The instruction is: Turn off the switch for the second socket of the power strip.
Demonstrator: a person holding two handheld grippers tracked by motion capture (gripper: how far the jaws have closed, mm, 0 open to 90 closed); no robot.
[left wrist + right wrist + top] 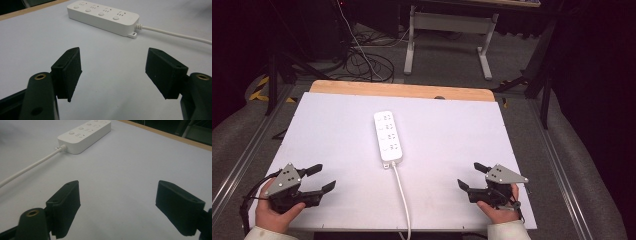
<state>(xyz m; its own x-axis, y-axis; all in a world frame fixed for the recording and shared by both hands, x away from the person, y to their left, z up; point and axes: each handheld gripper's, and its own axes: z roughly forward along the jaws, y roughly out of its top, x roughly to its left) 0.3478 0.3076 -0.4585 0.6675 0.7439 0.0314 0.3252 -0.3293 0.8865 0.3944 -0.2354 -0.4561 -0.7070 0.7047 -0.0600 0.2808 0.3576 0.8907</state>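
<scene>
I see a smooth white plastic power strip (388, 135), a rounded bar with four socket groups, lying flat mid-table on the matte white sheet (452, 130). Its long axis runs twelve to six, with the round white cord (402, 200) leaving at six. My left gripper (323, 178) at eight o'clock and right gripper (468, 176) at four both stand wide, with nothing between their jaws.

A white table (337, 130) with a wooden far edge carries a white power strip (388, 136) and its cord (402, 195).
</scene>
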